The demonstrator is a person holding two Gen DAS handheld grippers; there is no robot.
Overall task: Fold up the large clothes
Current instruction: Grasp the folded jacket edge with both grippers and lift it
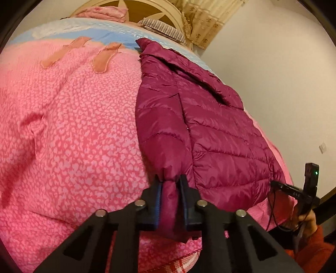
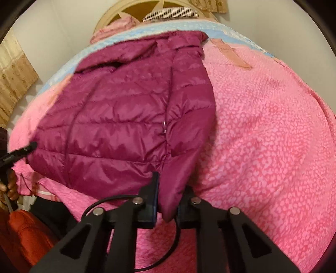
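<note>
Left gripper (image 1: 171,182) pinches a sleeve cuff (image 1: 169,189) of the magenta puffer jacket (image 1: 210,130), its jaws pressed onto the bunched fabric near the foot of the bed. That jacket lies spread flat on the pink patterned quilt (image 1: 73,126), collar end toward the headboard (image 1: 134,8), hem toward the person. Its near sleeve runs down the body's edge to the clamped cuff.

Over on the other side, the right gripper (image 2: 171,189) nips the other sleeve's end (image 2: 172,201), with the fabric squeezed between its pads. From this view that sleeve (image 2: 189,117) lies folded down along the jacket's side, beside a small metal zip pull (image 2: 164,124).

With both cuffs caught, the step in hand appears to be folding the sleeves across the chest. To do it well, each cuff should probably be lifted only enough to clear the slick quilting, then carried inward so the sleeve creases at the shoulder seam rather than dragging the whole body sideways. Moving both hands together would keep the jacket centred on the quilt. The shell looks slippery and puffy, so a shallow pinch may slide out; laying each sleeve down flat and pressing out trapped air before letting go should stop it springing back.
</note>
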